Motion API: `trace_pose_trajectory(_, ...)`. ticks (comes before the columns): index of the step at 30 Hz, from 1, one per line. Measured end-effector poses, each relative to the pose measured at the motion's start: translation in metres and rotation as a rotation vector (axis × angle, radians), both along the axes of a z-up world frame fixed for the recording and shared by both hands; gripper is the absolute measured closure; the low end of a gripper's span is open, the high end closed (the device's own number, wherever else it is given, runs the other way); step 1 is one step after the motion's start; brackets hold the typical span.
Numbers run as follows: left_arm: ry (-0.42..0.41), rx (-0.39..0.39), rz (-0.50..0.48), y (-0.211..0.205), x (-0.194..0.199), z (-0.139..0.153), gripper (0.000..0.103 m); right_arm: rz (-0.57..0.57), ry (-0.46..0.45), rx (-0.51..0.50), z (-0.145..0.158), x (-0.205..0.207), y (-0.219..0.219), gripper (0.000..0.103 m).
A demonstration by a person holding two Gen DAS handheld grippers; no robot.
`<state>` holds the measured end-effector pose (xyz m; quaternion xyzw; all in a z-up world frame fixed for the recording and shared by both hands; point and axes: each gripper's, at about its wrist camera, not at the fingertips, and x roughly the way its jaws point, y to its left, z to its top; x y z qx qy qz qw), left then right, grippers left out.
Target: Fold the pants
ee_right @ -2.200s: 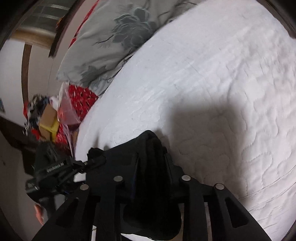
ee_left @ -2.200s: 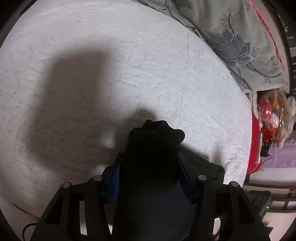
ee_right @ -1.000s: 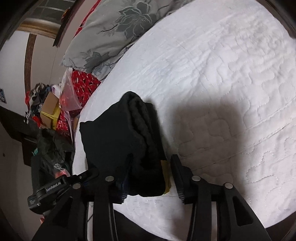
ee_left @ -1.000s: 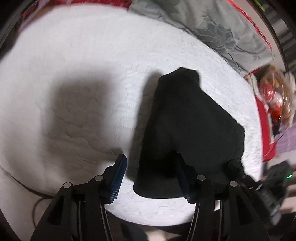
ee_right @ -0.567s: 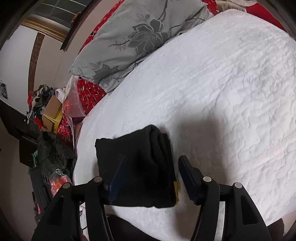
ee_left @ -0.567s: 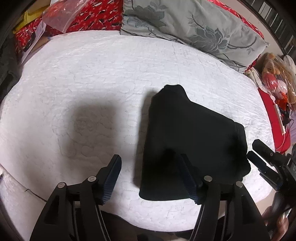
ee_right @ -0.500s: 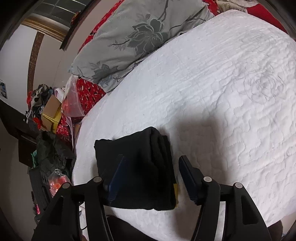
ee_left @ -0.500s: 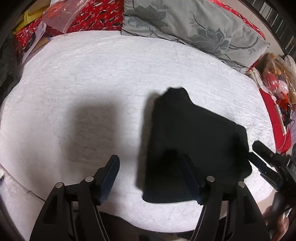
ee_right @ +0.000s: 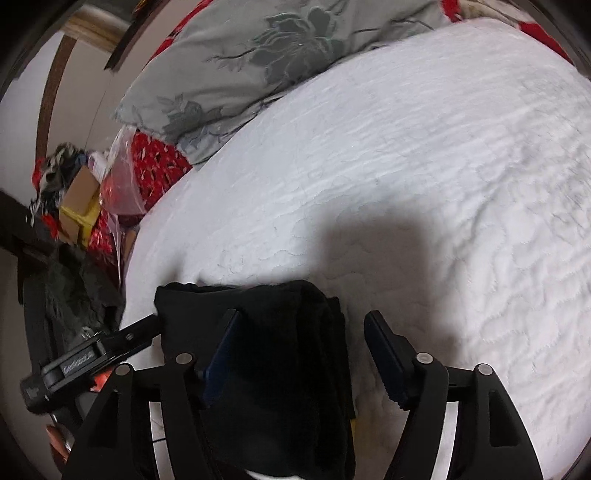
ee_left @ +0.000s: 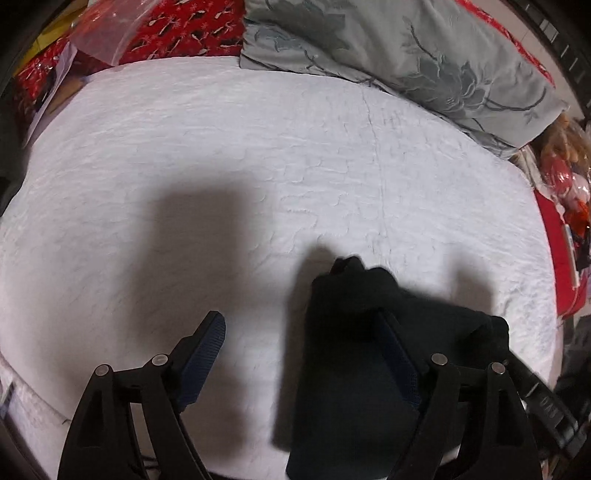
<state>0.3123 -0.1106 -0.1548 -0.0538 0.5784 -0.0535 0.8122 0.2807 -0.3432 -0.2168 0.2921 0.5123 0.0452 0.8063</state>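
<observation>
The black pants (ee_left: 354,387) lie folded in a thick bundle on the white quilt (ee_left: 258,166), near the bed's front edge. My left gripper (ee_left: 298,315) hovers over their left side, its jaws opening. Its right finger (ee_left: 397,354) is over the cloth and its left finger (ee_left: 205,349) is over bare quilt. In the right wrist view the pants (ee_right: 288,369) show their stacked fold. My right gripper (ee_right: 302,314) straddles that fold, jaws closing. Its left finger (ee_right: 223,350) is against the cloth; its right finger (ee_right: 384,356) stands apart from it.
A grey flowered pillow (ee_left: 406,55) lies along the bed's far side. Red bedding and a clear plastic bag (ee_left: 122,33) are at the far left corner. Boxes and clutter (ee_right: 77,206) stand beside the bed. The quilt (ee_right: 406,184) stretches wide beyond the pants.
Both grippers let go of the pants after laying them on the quilt. Since half a second ago both have come in closer over the bundle, and the right jaws have narrowed.
</observation>
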Motion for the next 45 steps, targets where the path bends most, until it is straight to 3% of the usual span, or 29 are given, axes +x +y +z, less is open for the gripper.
trace_pose_trajectory(1,0.013,-0.011,-0.003,-0.002,0.007,-0.001,0.038,0.010,0.000,-0.011,0.000,0.003,0.001,0.065)
trace_pose_trajectory(2,0.032,-0.053,-0.006,-0.003,0.011,-0.002,0.059,0.011,-0.011,0.003,0.002,0.004,0.000,0.067)
trace_pose_trajectory(3,0.048,-0.093,-0.002,-0.003,0.014,-0.001,0.066,0.007,-0.029,0.032,0.005,0.005,-0.002,0.068)
trace_pose_trajectory(5,0.051,-0.110,0.020,-0.002,0.020,-0.001,0.066,-0.012,-0.076,0.064,0.014,0.005,-0.008,0.069)
trace_pose_trajectory(8,0.058,-0.082,0.009,-0.004,0.021,-0.014,0.062,-0.017,-0.033,0.054,0.003,0.008,-0.014,0.070)
trace_pose_trajectory(10,0.051,-0.083,0.017,0.000,0.021,-0.018,0.049,-0.025,0.008,0.055,-0.015,0.006,-0.016,0.071)
trace_pose_trajectory(11,0.054,-0.074,0.032,0.004,0.021,-0.021,0.038,-0.038,0.014,0.058,-0.020,0.004,-0.018,0.066)
trace_pose_trajectory(12,0.061,-0.084,0.040,0.008,0.021,-0.022,0.036,-0.053,0.015,0.080,-0.023,0.002,-0.020,0.065)
trace_pose_trajectory(14,0.078,-0.159,0.055,0.022,0.018,-0.021,0.035,-0.062,0.015,0.098,-0.018,0.000,-0.022,0.057)
trace_pose_trajectory(16,0.068,-0.189,0.068,0.037,0.012,-0.016,0.033,-0.043,0.006,0.086,-0.007,-0.004,-0.020,0.056)
trace_pose_trajectory(20,0.028,-0.145,0.067,0.055,-0.015,-0.011,0.027,-0.026,-0.012,0.103,0.005,-0.025,-0.019,0.047)
trace_pose_trajectory(26,0.094,-0.179,0.038,0.047,-0.055,-0.029,0.025,-0.028,0.032,0.091,-0.005,-0.046,-0.008,0.047)
trace_pose_trajectory(27,0.099,-0.167,0.037,0.045,-0.059,-0.030,0.026,-0.026,0.039,0.079,-0.007,-0.048,-0.005,0.048)
trace_pose_trajectory(29,0.075,-0.127,0.032,0.043,-0.063,-0.031,0.030,-0.028,0.026,0.077,-0.002,-0.053,-0.003,0.068)
trace_pose_trajectory(31,0.056,-0.086,0.027,0.040,-0.066,-0.032,0.030,-0.036,0.000,0.108,0.005,-0.061,-0.006,0.071)
trace_pose_trajectory(34,0.051,-0.066,0.020,0.035,-0.069,-0.037,0.029,-0.042,0.031,0.104,-0.007,-0.067,-0.010,0.072)
trace_pose_trajectory(37,0.049,-0.050,0.016,0.028,-0.065,-0.036,0.029,-0.050,0.043,0.109,-0.019,-0.070,-0.012,0.066)
trace_pose_trajectory(38,0.051,-0.055,0.012,0.030,-0.066,-0.034,0.029,-0.050,0.042,0.116,-0.017,-0.070,-0.012,0.060)
trace_pose_trajectory(42,0.009,-0.050,0.012,0.036,-0.066,-0.017,0.030,-0.057,0.003,0.131,0.002,-0.068,-0.020,0.056)
trace_pose_trajectory(44,-0.017,-0.047,0.007,0.038,-0.061,-0.012,0.025,-0.085,-0.025,0.140,0.011,-0.066,-0.029,0.039)
trace_pose_trajectory(45,-0.019,-0.053,0.008,0.038,-0.059,-0.011,0.022,-0.098,-0.029,0.137,0.012,-0.063,-0.032,0.037)
